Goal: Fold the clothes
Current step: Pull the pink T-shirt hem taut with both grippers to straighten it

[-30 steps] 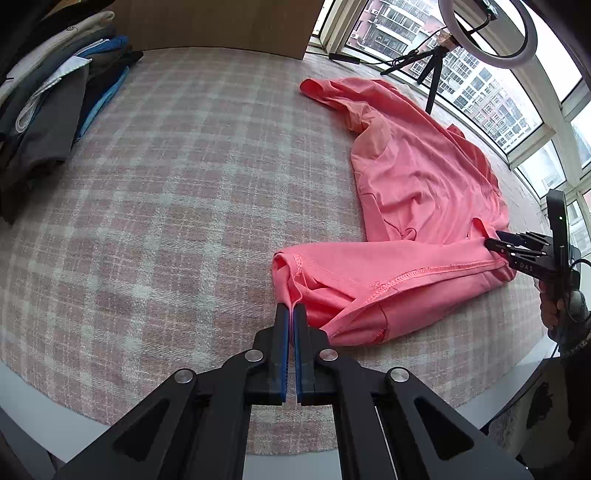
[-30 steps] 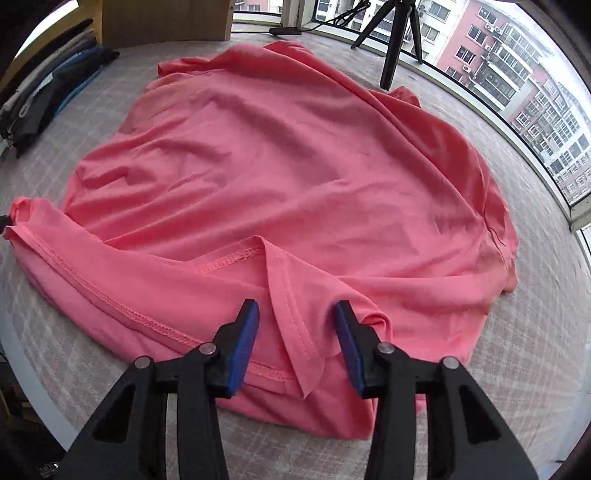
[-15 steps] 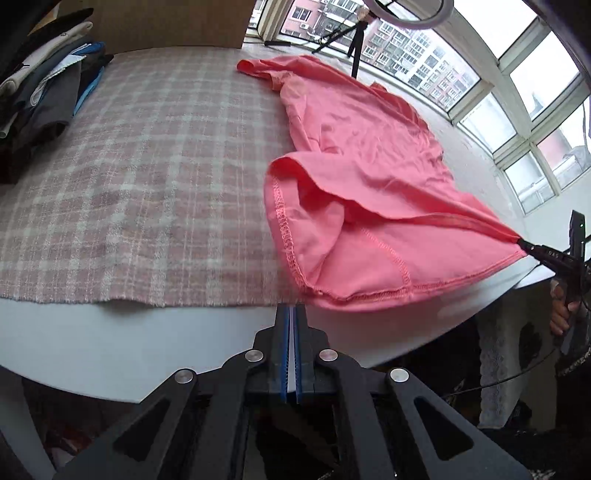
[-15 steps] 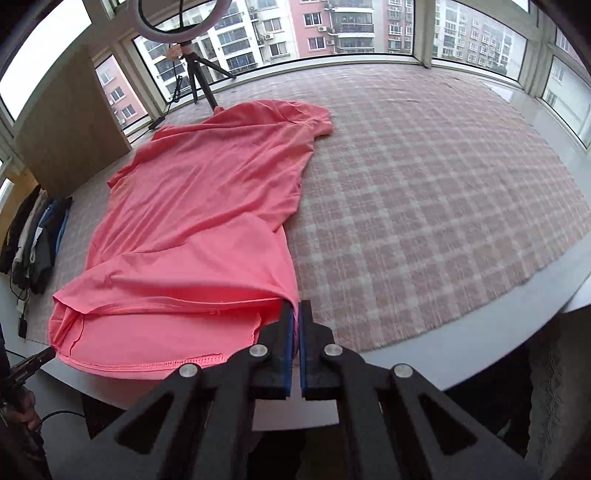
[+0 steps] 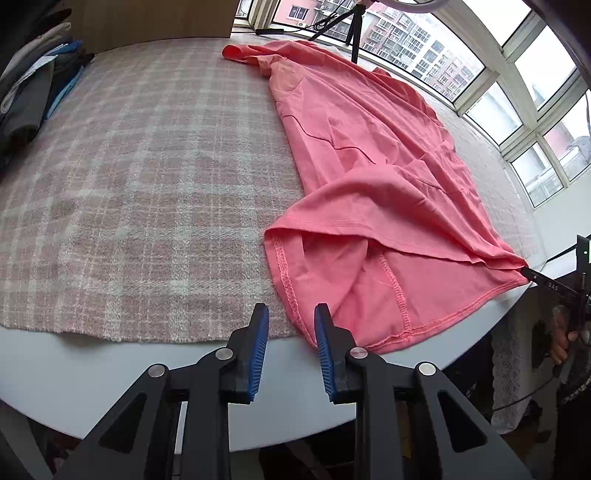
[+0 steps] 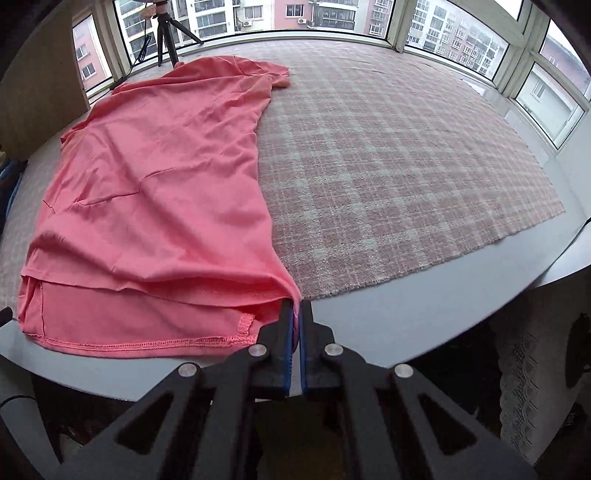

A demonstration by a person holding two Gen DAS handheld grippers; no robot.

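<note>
A pink T-shirt (image 5: 369, 155) lies spread on the plaid cloth (image 5: 147, 166), its hem at the table's front edge. My left gripper (image 5: 290, 326) hovers at that edge and its jaws are opening. The shirt's left hem corner (image 5: 295, 314) lies loose just inside the right pad, and the pads do not press on it. My right gripper (image 6: 295, 317) is shut on the shirt's (image 6: 155, 166) other hem corner and holds it taut over the edge. In the left wrist view the right gripper (image 5: 532, 275) shows at the far right, pinching that corner.
A pile of dark folded clothes (image 5: 29, 92) sits at the back left. A tripod (image 5: 352, 33) and a wooden board (image 5: 147, 18) stand at the back by the windows. The white table rim (image 6: 406, 314) borders the plaid cloth (image 6: 388, 166). A hand (image 5: 561, 343) holds the right gripper.
The right gripper closed on a hem corner and both grippers drew the shirt to the front edge, stretching the hem. The left jaws then opened and let their corner go.
</note>
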